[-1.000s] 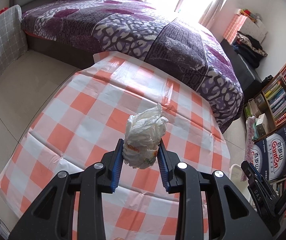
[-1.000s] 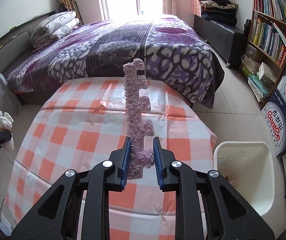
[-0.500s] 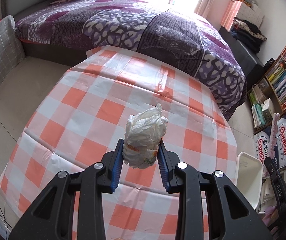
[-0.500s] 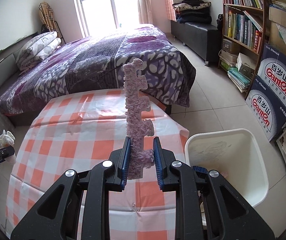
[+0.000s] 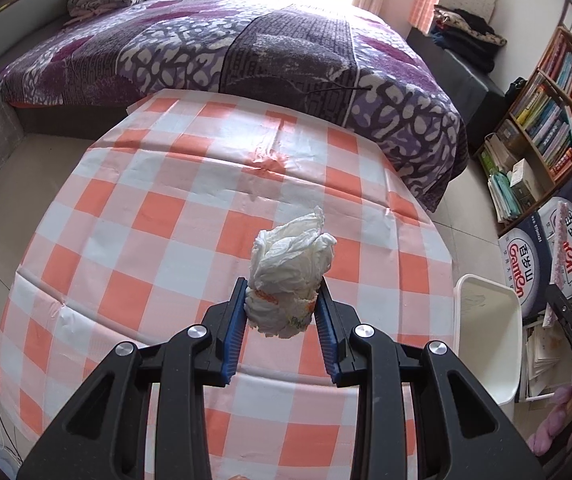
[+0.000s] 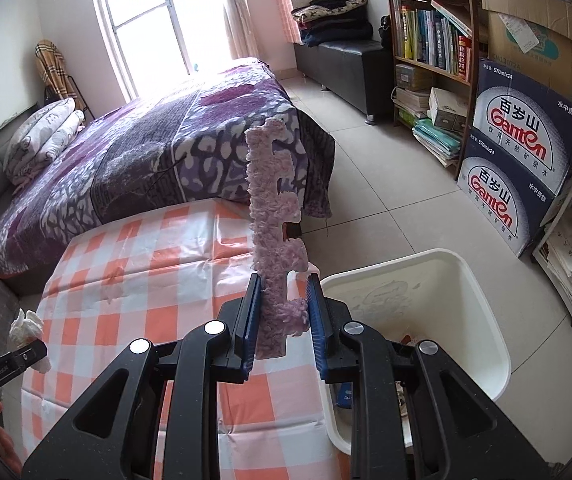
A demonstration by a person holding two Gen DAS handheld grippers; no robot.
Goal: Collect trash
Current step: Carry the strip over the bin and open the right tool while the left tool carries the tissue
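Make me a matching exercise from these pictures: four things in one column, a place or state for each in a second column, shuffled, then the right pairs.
Things:
1. crumpled white tissue
2. fuzzy purple strip
3. white bin
4. checked tablecloth

Places or states:
A. on the floor beside the table
B. held upright in the right tongs
C. spread over the table
D. clamped in the left tongs

Pairs: 1-D, 2-B, 3-A, 4-C

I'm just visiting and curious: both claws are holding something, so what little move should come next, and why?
Probably carry the right gripper a bit further right, until the fuzzy pink strip hangs over the white bin, then let go. The strip is clamped upright above the checkered table's edge, just short of the bin. The left gripper holds a crumpled tissue farther away.
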